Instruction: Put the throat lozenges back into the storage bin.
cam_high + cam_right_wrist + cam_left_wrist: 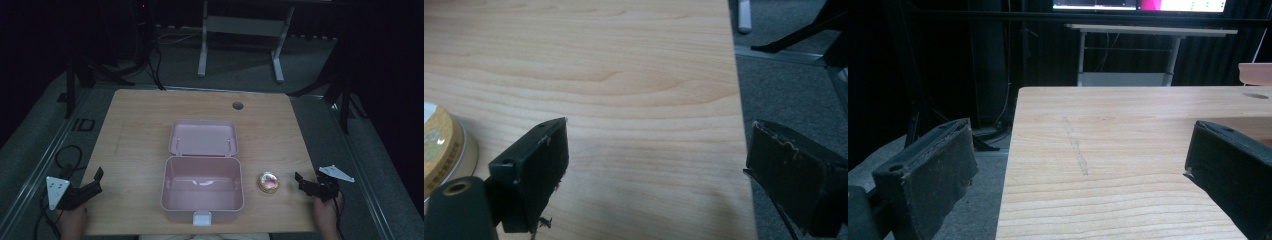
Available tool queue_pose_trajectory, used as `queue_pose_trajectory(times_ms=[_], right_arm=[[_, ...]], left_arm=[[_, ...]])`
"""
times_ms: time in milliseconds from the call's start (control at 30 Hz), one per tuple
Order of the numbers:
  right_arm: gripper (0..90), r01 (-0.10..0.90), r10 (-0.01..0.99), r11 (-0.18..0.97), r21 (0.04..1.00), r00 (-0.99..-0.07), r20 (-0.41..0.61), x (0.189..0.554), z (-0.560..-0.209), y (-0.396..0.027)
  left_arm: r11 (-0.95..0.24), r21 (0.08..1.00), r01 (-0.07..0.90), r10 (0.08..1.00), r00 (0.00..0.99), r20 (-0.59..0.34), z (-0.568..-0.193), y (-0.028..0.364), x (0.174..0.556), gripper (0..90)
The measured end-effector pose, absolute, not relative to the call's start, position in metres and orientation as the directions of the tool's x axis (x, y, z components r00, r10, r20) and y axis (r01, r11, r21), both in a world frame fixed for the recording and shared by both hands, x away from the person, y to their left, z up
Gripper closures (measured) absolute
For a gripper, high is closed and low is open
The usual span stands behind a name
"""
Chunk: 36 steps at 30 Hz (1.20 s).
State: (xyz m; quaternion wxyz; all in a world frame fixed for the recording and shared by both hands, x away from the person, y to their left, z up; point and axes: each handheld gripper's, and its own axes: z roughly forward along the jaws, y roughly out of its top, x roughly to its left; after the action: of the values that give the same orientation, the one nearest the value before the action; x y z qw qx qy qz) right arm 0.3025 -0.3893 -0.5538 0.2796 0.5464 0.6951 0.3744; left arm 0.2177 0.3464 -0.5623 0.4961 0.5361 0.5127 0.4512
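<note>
Two grippers, one tin, one box on my table.

Item 1: small round tin, gold rim, reddish lid. It lies flat on the wood just right of the box, near the front edge. Being round, it has no long axis to line up with.

Item 2: pink box, lid thrown back and lying open behind it, white latch at the front wall. I see nothing in the cavity.

Item 3: right gripper, jaws well apart, holding nothing. It sits at the right table edge, pointing left toward the tin. In the right gripper view the tin lies off to the left, outside the left jaw, not between the two.

Item 4: left gripper, jaws also wide apart and empty, at the front left corner, with the box between it and the tin.

Judgement: the right gripper is much the nearer. I would slide it leftward to bracket the tin; the box lies farther along that same line.
</note>
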Motion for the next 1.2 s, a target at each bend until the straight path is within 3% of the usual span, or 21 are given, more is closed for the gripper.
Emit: queue_pose_trajectory(times_ms=[100,567,800,1200], right_arm=[[13.1,0.577,0.964,0.141,0.805,-0.266,0.023,0.305,-0.554,-0.388],[10.5,0.697,0.89,0.276,0.662,-0.445,0.097,0.311,-0.548,-0.384],[9.1,0.713,0.853,0.411,0.568,-0.52,0.034,0.311,-0.534,-0.379],[9.1,0.706,0.749,0.631,0.322,-0.662,-0.017,0.309,-0.511,-0.364]], left_arm=[[0.021,0.995,0.1,0.997,0.065,-0.028,-0.562,0.346,0.218,0.4],[0.024,0.994,0.103,0.997,0.068,-0.031,-0.562,0.347,0.218,0.4],[0.023,0.995,0.102,0.997,0.069,-0.031,-0.562,0.347,0.218,0.4],[0.023,0.995,0.1,0.997,0.069,-0.03,-0.562,0.347,0.218,0.4]])
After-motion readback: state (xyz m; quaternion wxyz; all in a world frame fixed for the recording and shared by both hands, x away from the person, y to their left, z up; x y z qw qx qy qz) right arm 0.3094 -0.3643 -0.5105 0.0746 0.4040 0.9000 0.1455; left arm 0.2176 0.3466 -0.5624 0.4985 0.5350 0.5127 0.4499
